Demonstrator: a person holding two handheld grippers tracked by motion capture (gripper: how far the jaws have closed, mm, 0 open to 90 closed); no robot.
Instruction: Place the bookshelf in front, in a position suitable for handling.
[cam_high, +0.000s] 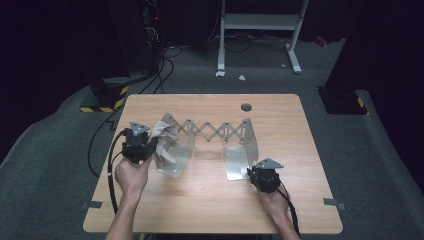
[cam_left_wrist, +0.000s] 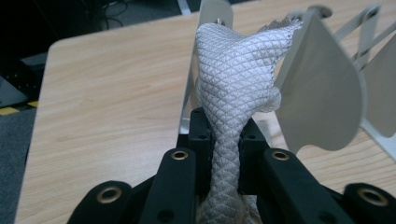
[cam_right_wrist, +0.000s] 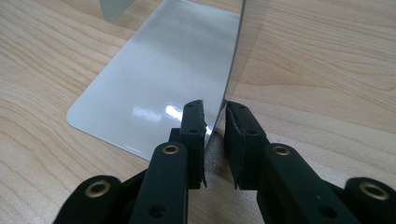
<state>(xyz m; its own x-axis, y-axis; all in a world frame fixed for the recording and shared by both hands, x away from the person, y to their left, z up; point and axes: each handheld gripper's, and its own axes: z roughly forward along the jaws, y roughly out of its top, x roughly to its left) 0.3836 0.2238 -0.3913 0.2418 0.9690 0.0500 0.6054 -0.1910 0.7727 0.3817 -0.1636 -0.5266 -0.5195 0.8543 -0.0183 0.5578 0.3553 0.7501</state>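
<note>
- On the left half of the wooden table (cam_high: 210, 200), the left gripper (cam_left_wrist: 223, 140) is clenched on a bunched white cloth (cam_left_wrist: 236, 70), which rises between its jaws and drapes against the left plate (cam_high: 172, 160) of a folding metal rack (cam_high: 210, 131).
- Probably the cloth is pinched at a gathered neck so it can be pulled up off that plate without spreading.
- Near the right side, the right gripper (cam_right_wrist: 215, 140) has its jaws around the near edge of the rack's right plate (cam_right_wrist: 159, 84), where that sheet bends upward; a sliver of gap shows beside the metal, so a firm clamp is likely but not certain. It seems there to steady the rack.
- Between the plates the scissor links leave bare tabletop.
- Near and right of the rack lies open wood before the table edge; the far edge is well apart.
</note>
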